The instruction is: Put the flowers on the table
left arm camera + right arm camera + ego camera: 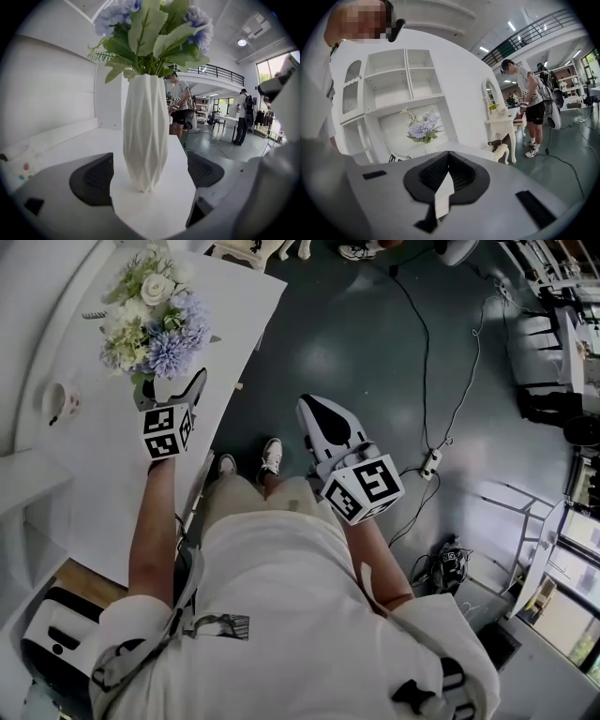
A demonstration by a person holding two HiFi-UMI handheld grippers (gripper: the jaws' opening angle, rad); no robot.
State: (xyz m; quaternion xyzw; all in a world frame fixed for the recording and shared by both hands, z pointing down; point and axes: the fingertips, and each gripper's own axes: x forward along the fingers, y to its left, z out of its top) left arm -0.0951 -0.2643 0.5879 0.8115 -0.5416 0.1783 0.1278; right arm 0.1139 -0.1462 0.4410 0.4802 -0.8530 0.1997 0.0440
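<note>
The flowers point(150, 310), blue and white blooms with green leaves, stand upright in a white faceted vase point(145, 136) on the white table point(234, 352). My left gripper point(169, 390) is open around the foot of the vase. Its dark pads point(93, 178) stand clear of the vase on both sides, not touching it. From above, the blooms hide the vase. My right gripper point(314, 413) hangs over the floor to the right of the table, shut with nothing in it. In the right gripper view the flowers point(423, 129) show far off, beyond the closed right gripper point(447, 176).
A small patterned dish point(61, 401) lies on the table left of the vase. White shelving point(28, 474) borders the table's left side. A cable and power strip point(431, 463) lie on the floor. People point(180, 105) stand in the background near a white dressing table point(504, 122).
</note>
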